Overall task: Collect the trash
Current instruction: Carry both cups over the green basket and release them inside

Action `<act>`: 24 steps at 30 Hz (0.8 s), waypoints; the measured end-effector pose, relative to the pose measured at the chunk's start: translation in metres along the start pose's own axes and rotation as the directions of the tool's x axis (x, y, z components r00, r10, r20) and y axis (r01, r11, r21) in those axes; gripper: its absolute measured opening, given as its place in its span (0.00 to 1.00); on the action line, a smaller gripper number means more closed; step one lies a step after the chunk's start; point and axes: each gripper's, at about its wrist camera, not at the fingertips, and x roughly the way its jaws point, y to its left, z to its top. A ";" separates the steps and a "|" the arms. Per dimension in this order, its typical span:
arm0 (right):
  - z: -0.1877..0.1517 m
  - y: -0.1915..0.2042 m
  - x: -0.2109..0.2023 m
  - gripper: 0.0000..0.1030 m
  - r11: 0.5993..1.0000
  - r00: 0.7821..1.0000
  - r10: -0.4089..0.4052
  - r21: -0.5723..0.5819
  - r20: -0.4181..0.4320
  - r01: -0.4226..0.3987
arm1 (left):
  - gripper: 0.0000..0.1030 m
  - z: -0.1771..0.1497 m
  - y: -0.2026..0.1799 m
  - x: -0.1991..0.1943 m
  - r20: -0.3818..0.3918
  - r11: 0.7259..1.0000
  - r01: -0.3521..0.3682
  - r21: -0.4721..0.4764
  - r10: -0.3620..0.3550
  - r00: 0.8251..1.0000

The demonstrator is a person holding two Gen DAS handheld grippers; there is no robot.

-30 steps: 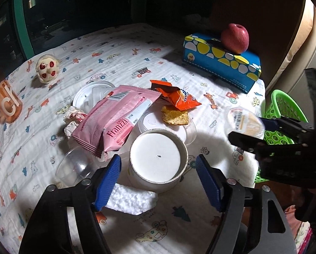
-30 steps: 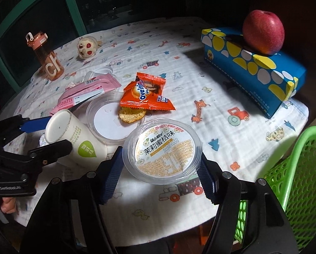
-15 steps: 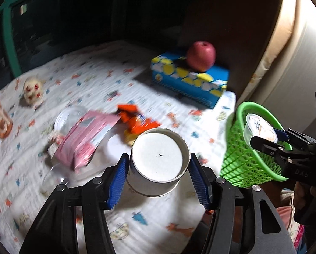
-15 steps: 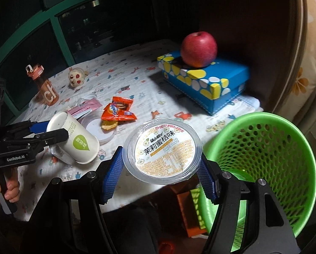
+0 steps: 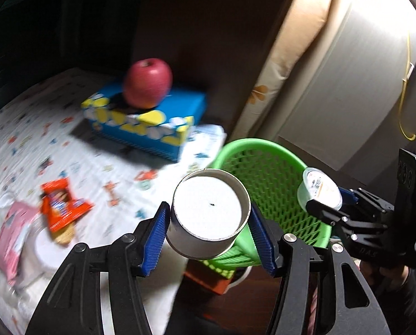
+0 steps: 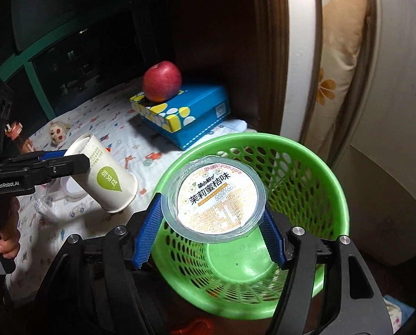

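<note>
We have carried both loads off the table: right gripper [image 6: 210, 220] pinches the tub [image 6: 215, 201] over the basket [image 6: 330, 178]; left gripper [image 5: 209, 237], just tightened, clamps the cup [image 5: 208, 217], seemingly short of the rim at 1 o'clock.

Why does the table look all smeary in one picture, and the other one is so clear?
Left wrist view: table and wrappers streak with motion blur, only the cup stays sharp. Right wrist view: crisp tub label, dark corners, bright wall.

left tongs [image 5: 209, 236]: clamped, load held, tilted down | right tongs [image 6: 210, 230]: clamped, load held
</note>
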 end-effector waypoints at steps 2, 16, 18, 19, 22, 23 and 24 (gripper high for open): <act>-0.004 -0.014 -0.004 0.63 0.999 0.999 -0.033 0.017 0.005 0.033 | 0.53 0.008 -0.022 0.019 -0.019 0.999 0.023 0.041 -0.022 1.000; -0.030 -0.066 -0.015 0.63 0.987 0.996 -0.085 0.132 -0.011 0.086 | 0.55 0.005 -0.088 0.108 -0.146 0.983 0.022 0.182 0.005 0.989; -0.031 -0.067 -0.015 0.63 0.987 0.996 -0.083 0.138 -0.011 0.084 | 0.55 0.001 -0.088 0.112 -0.156 0.984 0.020 0.179 0.008 0.988; -0.032 -0.068 -0.016 0.63 0.987 0.996 -0.084 0.138 -0.011 0.085 | 0.55 0.000 -0.087 0.110 -0.158 0.984 0.022 0.177 0.007 0.987; -0.033 -0.066 -0.012 0.63 0.988 0.997 -0.077 0.133 -0.023 0.080 | 0.56 -0.002 -0.085 0.102 -0.141 0.984 0.006 0.179 0.020 0.990; -0.033 -0.065 -0.011 0.63 0.989 0.997 -0.076 0.128 -0.027 0.079 | 0.57 -0.002 -0.084 0.099 -0.134 0.984 0.001 0.179 0.023 0.991; -0.032 -0.064 -0.008 0.63 0.989 0.997 -0.073 0.125 -0.033 0.077 | 0.60 -0.002 -0.082 0.094 -0.127 0.984 -0.005 0.176 0.028 0.992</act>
